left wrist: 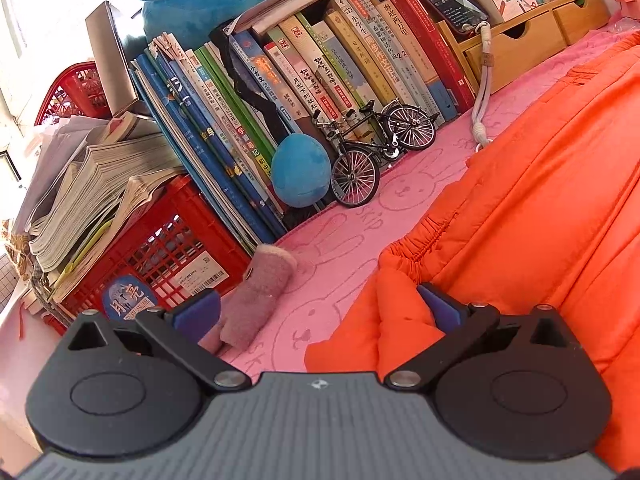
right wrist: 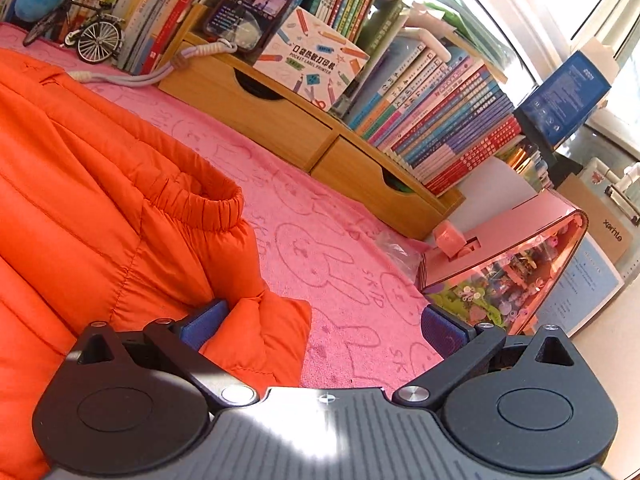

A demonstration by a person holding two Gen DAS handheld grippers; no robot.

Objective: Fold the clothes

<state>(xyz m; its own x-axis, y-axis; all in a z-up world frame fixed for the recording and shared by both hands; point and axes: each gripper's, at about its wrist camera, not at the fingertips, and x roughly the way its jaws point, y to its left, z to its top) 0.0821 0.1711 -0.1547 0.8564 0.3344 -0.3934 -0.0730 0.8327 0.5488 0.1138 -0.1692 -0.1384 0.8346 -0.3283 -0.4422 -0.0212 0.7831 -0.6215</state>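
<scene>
1. Orange padded jacket (left wrist: 540, 184) lies spread on the pink rabbit-print cloth (left wrist: 352, 240). Our left gripper (left wrist: 316, 312) is wide open, its right finger touching a cuffed sleeve end, probably lining up a grasp.
2. Our right gripper (right wrist: 324, 324) is also spread wide, holding nothing; its left finger rests against the jacket's (right wrist: 100, 184) other corner, likely so both ends lift together.

Left gripper: black two-finger gripper with blue pads (left wrist: 318, 312), jaws spread wide, held low and angled forward; the right-hand pad (left wrist: 440, 308) touches orange padded fabric.
Right gripper: matching black gripper with blue pads (right wrist: 324, 326), jaws wide apart, left-hand pad (right wrist: 204, 324) against the same fabric.
</scene>
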